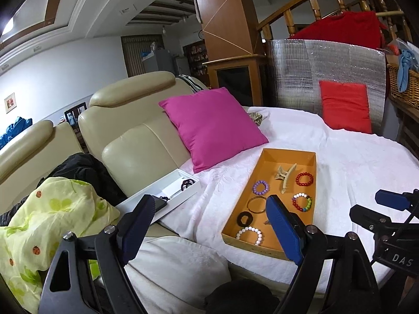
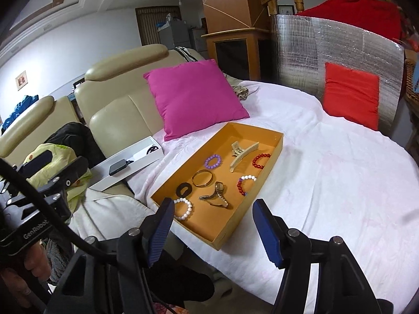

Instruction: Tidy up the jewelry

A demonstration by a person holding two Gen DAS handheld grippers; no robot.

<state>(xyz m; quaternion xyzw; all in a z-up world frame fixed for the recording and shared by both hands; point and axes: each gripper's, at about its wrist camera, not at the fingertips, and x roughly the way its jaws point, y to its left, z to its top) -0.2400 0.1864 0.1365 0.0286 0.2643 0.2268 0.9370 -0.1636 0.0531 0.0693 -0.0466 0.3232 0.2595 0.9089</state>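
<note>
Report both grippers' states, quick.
Left gripper: open, holding nothing, short of the orange tray.
Right gripper: open, holding nothing, at the tray's near end.

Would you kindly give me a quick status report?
Both claws, left and right, open, empty. Jewelry lies in the orange tray; white box beside it. Nothing blocking.

Both grippers have black plastic arms with silver screws at the joints. The left gripper (image 1: 209, 231) has fingers (image 1: 284, 231) with blue ribbed pads. The right gripper (image 2: 213, 233) has the same blue pads. Beside the orange tray (image 2: 279, 143), white letters "GenRobot" mark the left gripper's body, with a thick black cable (image 2: 44, 209).
</note>
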